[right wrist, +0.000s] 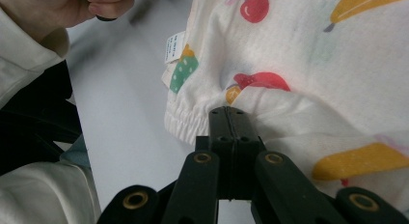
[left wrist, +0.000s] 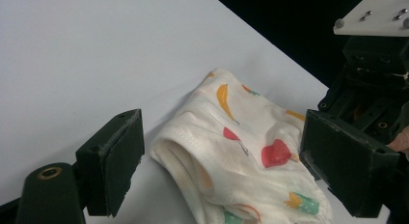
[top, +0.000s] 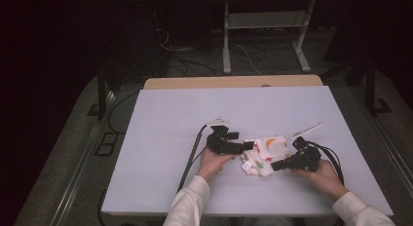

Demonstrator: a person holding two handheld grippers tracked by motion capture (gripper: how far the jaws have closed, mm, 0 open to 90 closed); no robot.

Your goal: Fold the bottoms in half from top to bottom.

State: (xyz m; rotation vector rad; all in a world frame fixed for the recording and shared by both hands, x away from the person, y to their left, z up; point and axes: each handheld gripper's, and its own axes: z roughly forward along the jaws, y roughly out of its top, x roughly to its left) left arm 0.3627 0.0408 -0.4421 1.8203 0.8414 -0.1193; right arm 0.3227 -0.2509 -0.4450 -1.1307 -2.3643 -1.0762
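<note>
A white cloth (top: 265, 152) printed with fruit lies folded on the white table (top: 165, 123), between my two hands. My left gripper (top: 247, 146) comes in from the cloth's left. In the left gripper view it (left wrist: 226, 159) stands open, one pad on each side of the cloth's (left wrist: 241, 132) folded end, touching neither side. My right gripper (top: 276, 164) reaches the cloth's near right edge. Its jaws (right wrist: 231, 115) are pressed together, pinching the cloth (right wrist: 313, 55) where the fabric puckers beside the gathered hem. A small white label (right wrist: 173, 46) hangs at the cloth's edge.
A thin white stick (top: 307, 130) lies just beyond the right hand. Black cables (top: 192, 158) trail from both grippers across the table. The right gripper's body (left wrist: 371, 84) stands close behind the cloth in the left gripper view. A white stand (top: 265, 31) and floor cables sit beyond the table.
</note>
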